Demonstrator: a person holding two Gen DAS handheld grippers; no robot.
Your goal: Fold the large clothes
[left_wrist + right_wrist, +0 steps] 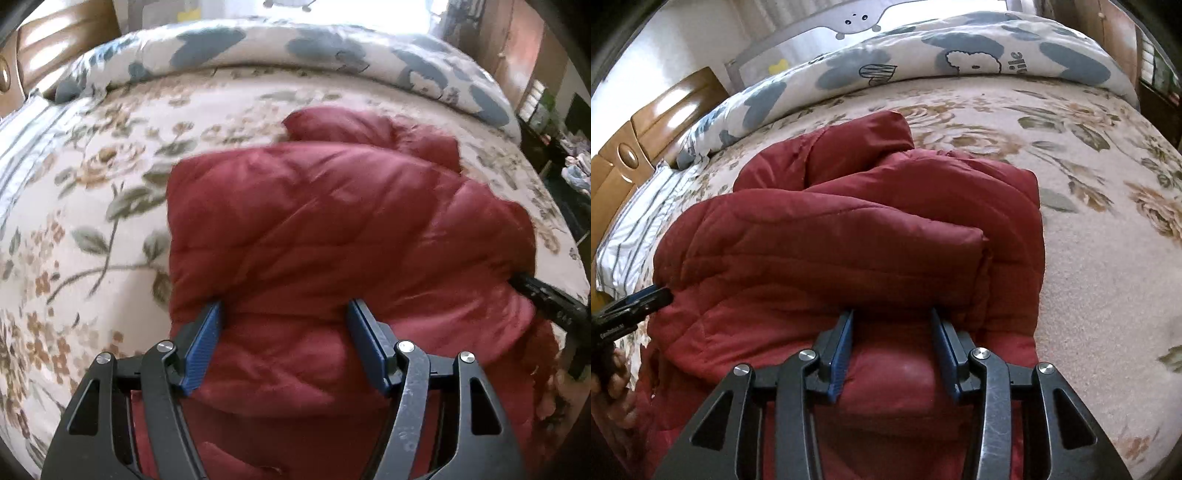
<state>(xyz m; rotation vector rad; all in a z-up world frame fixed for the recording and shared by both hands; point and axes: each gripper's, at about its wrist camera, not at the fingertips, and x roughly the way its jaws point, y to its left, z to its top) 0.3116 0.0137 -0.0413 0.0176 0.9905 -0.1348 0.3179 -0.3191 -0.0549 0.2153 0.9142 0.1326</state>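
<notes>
The red jacket point(332, 229) lay on the bed point(92, 206) already folded into a thick bundle, both hand-held grippers, left point(284, 325) and right point(892, 332), open astride it, apparently only tidying remained.

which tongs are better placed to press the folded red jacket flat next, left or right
Probably the left tongs: they hang open over the broad top of the red jacket. The right tongs, also open, straddle a bulge at the near edge, close to the jacket's right side, so they'd reach less of it.
</notes>
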